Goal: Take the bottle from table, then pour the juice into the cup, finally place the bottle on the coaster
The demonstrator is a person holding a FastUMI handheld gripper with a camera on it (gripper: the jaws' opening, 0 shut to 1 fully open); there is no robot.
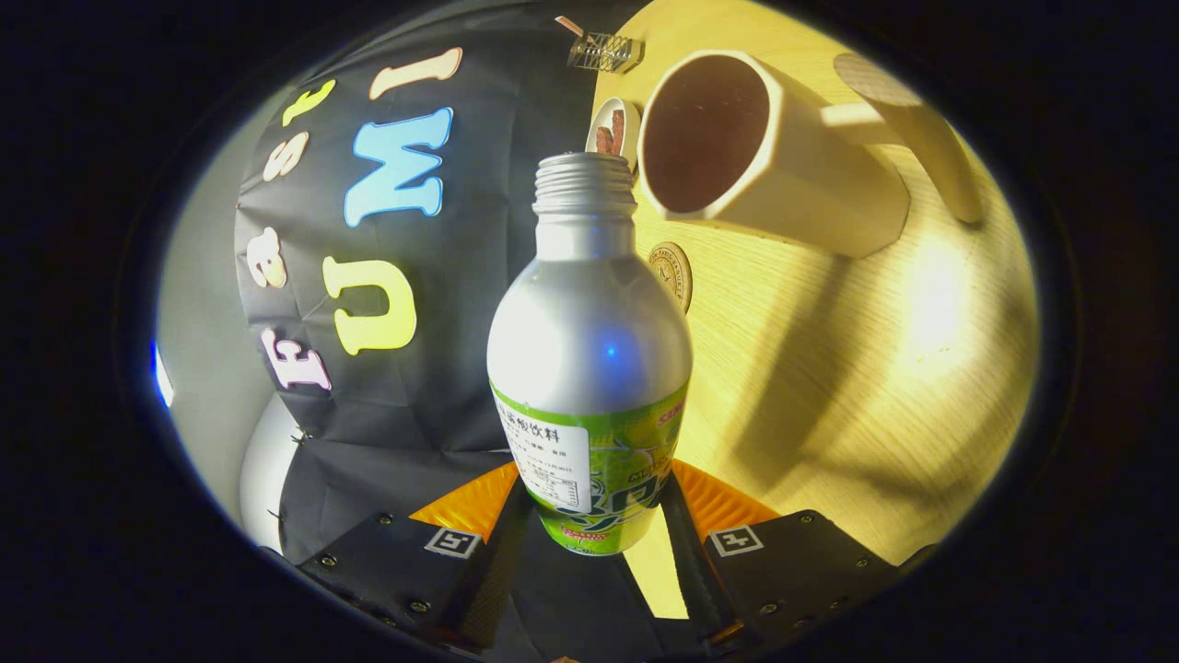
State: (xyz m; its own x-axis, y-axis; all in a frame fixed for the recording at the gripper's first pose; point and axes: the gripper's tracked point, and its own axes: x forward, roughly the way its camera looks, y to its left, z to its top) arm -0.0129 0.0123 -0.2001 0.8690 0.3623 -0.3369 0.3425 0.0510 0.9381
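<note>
The gripper [594, 516] clamps a silver bottle [589, 350] by its labelled lower body, both fingers pressing in from either side, and holds it clear of the wooden table [829, 387], rolled hard toward the cup [764, 157]. The whole scene reads tilted with it: the table stands like a wall beside the bottle, which suggests the pouring turn is under way or about to begin. The bottle's threaded neck is uncapped and points just short of the cup's rim, its mouth near but not yet over the dark opening; no juice can be seen leaving it. The cup, pale and faceted, has its handle turned away from the bottle, which leaves the near rim free for the pour. Gripping low on the body seems a sensible choice, since it keeps the fingers away from the neck and lets the wrist swing the mouth across. A round coaster [672, 274] lies on the table just behind the bottle's shoulder, close to the cup, waiting to take the bottle afterwards. A small dish [612, 129] sits beyond the neck, beside the cup.
</note>
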